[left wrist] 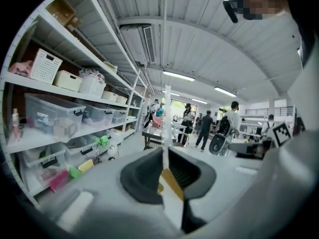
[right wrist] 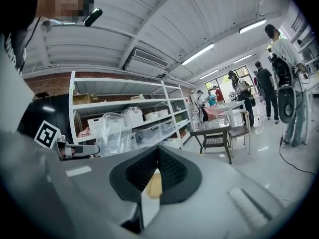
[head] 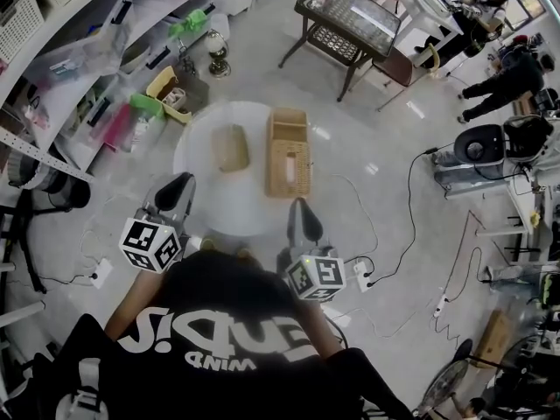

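A round white table [head: 199, 178] stands just in front of me. On it lie a flat tan block [head: 230, 147] and, to its right, an open wooden box [head: 288, 153] with something pale inside. My left gripper [head: 178, 189] hangs over the table's near left edge, shut with nothing in it. My right gripper [head: 299, 210] is at the near right edge, just short of the box, also shut and empty. In the left gripper view the jaws [left wrist: 165, 152] meet at the tips. In the right gripper view the jaws [right wrist: 158, 150] meet too, with a tan patch below them.
Shelving [head: 61, 68] with bins and baskets runs along the left. A black-framed side table [head: 348, 20] stands beyond the round table. Cables and power strips [head: 361, 276] lie on the floor at right, near a grey machine [head: 472, 154]. People [head: 512, 77] stand far right.
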The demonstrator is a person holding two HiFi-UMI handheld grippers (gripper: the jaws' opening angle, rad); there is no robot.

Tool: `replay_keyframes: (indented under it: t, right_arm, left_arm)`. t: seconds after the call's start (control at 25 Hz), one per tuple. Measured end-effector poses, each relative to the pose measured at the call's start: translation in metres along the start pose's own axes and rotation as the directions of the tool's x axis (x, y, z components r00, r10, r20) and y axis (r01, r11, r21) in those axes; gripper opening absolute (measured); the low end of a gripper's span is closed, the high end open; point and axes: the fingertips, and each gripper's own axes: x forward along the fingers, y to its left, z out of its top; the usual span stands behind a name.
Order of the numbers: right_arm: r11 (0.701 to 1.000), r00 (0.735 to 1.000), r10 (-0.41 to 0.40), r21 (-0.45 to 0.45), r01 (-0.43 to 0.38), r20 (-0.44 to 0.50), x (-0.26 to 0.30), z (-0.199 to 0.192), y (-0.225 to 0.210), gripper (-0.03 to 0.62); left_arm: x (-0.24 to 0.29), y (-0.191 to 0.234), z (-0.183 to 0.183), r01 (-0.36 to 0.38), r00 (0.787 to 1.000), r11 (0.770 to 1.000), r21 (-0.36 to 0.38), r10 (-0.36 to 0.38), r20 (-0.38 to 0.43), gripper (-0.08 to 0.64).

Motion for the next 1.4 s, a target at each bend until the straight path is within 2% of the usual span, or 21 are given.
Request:
replay_keyframes:
  t: [0.36, 0.72, 1.4]
  right_arm:
    - [1.000, 1.000, -0.018, -0.026, 0.017, -0.018, -0.001, -0.013, -0.002, -0.001]
    - [0.999, 0.999, -0.029, -0.019, 0.028, -0.034, 0.003, -0.022, -0.010, 0.000]
    - [0.999, 0.998, -0.032, -0.020, 0.031, -0.051, 0.002, -0.025, -0.012, -0.001]
  left_arm:
    - [-0.001, 0.011, -0.018, -0.043, 0.999, 0.997, 0.057, 0.042, 0.016, 0.035]
    - [0.005, 0.019, -0.026, -0.064, 0.998, 0.997, 0.033, 0.063, 0.007, 0.035]
    - [0.009, 0.012, -0.034, -0.041, 0.999, 0.999, 0.028, 0.041, -0.022, 0.035]
